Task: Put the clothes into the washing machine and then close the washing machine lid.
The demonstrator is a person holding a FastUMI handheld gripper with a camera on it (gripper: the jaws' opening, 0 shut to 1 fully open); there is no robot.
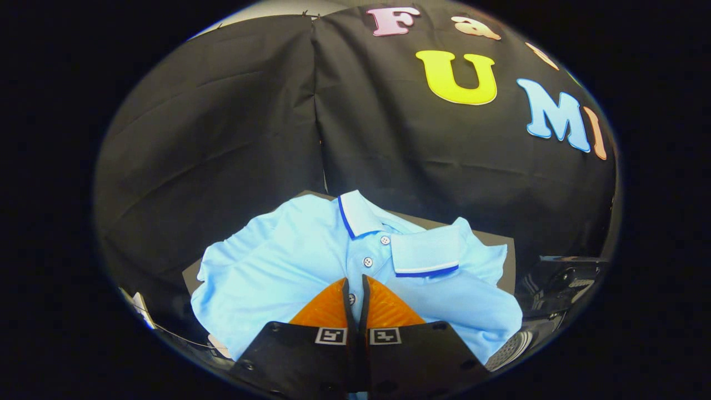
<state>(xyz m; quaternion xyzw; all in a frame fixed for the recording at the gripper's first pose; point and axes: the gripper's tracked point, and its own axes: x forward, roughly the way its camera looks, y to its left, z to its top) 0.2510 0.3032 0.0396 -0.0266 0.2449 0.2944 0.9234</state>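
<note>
At the lower left of the frame a pale scrap (pixel 143 309) shows beside the dark surface (pixel 191 276), too small to tell what it is. Across the lower middle lies the light blue polo shirt (pixel 266 266), spread over that surface with its collar (pixel 425 253) turned up, a dark blue stripe along the collar edge and small buttons (pixel 367 261) down the placket. At bottom centre the gripper (pixel 355 289) has its fingers drawn nearly together on the placket, with a thin fold of the shirt seemingly pinched between them, so it appears clamped on the shirt. That suggests the first step is in hand: taking hold of the garment. The next move calls for lifting the shirt clear without losing the pinch and carrying it right, toward what looks like the washing machine (pixel 555 294) at the lower right, where a perforated drum (pixel 508 350) shows. Small square markers (pixel 331 335) sit on the gripper body; a label on the machine is too blurred to read.
</note>
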